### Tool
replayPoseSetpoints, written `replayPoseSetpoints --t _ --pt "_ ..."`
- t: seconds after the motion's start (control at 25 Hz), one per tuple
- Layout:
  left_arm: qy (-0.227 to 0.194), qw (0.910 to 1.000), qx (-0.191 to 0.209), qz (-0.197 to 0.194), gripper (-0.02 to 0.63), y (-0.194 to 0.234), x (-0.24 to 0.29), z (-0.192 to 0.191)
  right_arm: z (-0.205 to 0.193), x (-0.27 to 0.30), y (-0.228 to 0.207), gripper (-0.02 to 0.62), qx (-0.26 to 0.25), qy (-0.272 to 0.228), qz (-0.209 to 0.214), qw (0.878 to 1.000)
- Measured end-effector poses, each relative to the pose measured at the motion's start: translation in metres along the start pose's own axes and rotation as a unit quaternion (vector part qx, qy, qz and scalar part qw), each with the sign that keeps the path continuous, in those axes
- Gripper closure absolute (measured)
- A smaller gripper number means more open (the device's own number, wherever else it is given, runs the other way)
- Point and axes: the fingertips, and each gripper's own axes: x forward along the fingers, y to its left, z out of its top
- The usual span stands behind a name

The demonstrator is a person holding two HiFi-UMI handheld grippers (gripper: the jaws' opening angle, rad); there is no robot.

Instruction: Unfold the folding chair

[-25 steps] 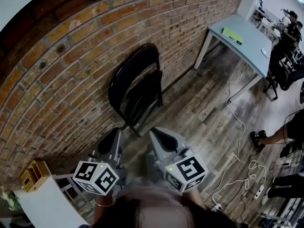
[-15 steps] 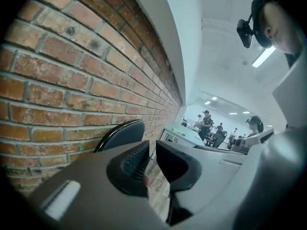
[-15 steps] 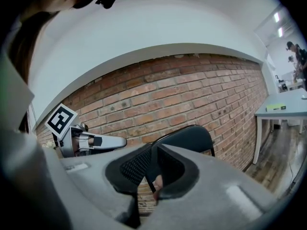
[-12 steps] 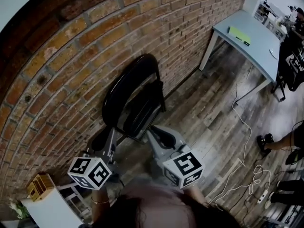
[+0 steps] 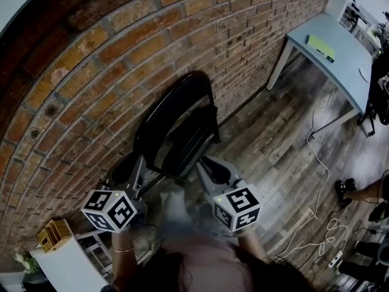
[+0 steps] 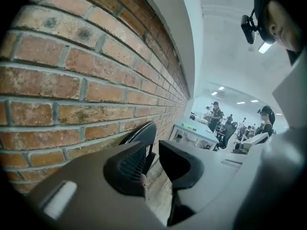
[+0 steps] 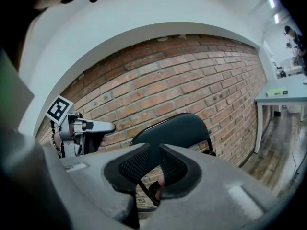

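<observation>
A black folding chair [image 5: 176, 123] leans folded against the brick wall [image 5: 91, 53]. My left gripper [image 5: 126, 170] reaches toward the chair's left edge, and my right gripper [image 5: 209, 165] toward its lower right side. In the left gripper view the jaws [image 6: 152, 153] stand slightly apart, with the chair's back [image 6: 145, 134] showing beyond the gap. The right gripper view shows its jaws [image 7: 154, 161] also slightly apart, with the chair [image 7: 184, 127] just ahead and the left gripper [image 7: 85, 127] off to the left. Both pairs of jaws have just been opening, and nothing is held between them.
A grey-blue table [image 5: 340, 56] with a green item [image 5: 319, 45] stands at the right by the wall. White cables [image 5: 316, 163] trail over the wooden floor. A white shelf [image 5: 58, 266] with a small wooden piece [image 5: 53, 235] sits at lower left. A person's foot [image 5: 349, 187] shows at right.
Both grippers have moved forward to the folded chair, which now sits closer and more central. Their jaws have parted a little.
</observation>
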Motion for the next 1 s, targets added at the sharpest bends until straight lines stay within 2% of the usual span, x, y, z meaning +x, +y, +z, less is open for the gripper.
replayPoseSetpoints --t 0.4,0.6,1.0 --pt "0.058 0.9963 0.063 -0.004 0.487 0.032 0.041 0.011 -0.026 0.040 -0.024 0.489 0.031 0.037 -0.025 0.998" --pt "0.085 0.9932 0.079 -0.013 0.459 0.044 0.059 0.014 -0.042 0.055 -0.034 0.466 0.054 0.057 -0.037 0.996" --pt "0.170 0.9777 0.114 -0.048 0.405 0.052 0.093 -0.003 -0.065 0.088 -0.063 0.420 0.105 0.079 -0.071 0.989"
